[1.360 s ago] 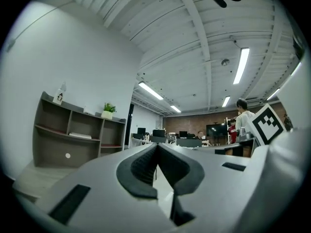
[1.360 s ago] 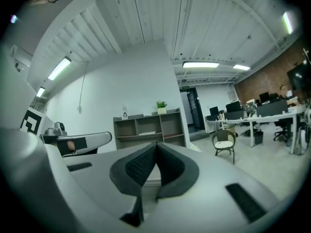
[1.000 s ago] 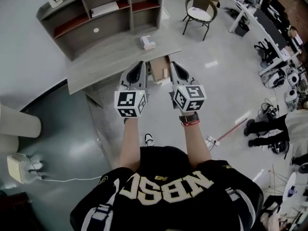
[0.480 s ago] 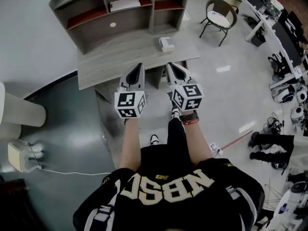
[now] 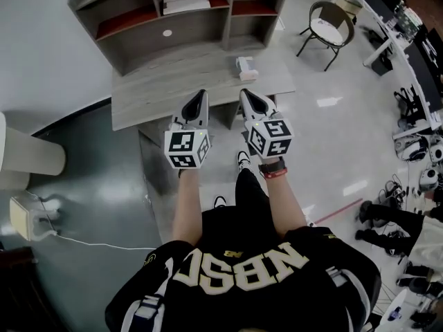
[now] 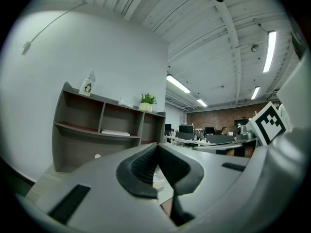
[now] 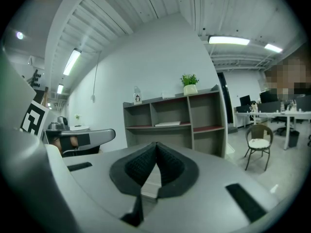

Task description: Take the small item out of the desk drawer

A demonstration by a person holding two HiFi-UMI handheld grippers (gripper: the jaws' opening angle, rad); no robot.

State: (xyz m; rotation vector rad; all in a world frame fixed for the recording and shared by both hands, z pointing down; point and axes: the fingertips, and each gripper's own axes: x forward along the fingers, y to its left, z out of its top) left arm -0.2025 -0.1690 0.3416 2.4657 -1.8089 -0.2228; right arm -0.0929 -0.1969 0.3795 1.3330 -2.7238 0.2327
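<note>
I judge this the approach: left tool (image 5: 201,94) and right tool (image 5: 243,93) closed, empty; the small item is unseen, presumably in the drawer under the grey wooden bench (image 5: 159,88) at twelve o'clock, which needs opening next.

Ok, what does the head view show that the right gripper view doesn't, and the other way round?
Only the head view: the person's black jersey and the white cable on the floor. Only the right gripper view: the potted plant on top of the shelf unit, and the ceiling lights. Both: the shelf unit, the chair, and the right gripper, jaws shut on nothing.
</note>
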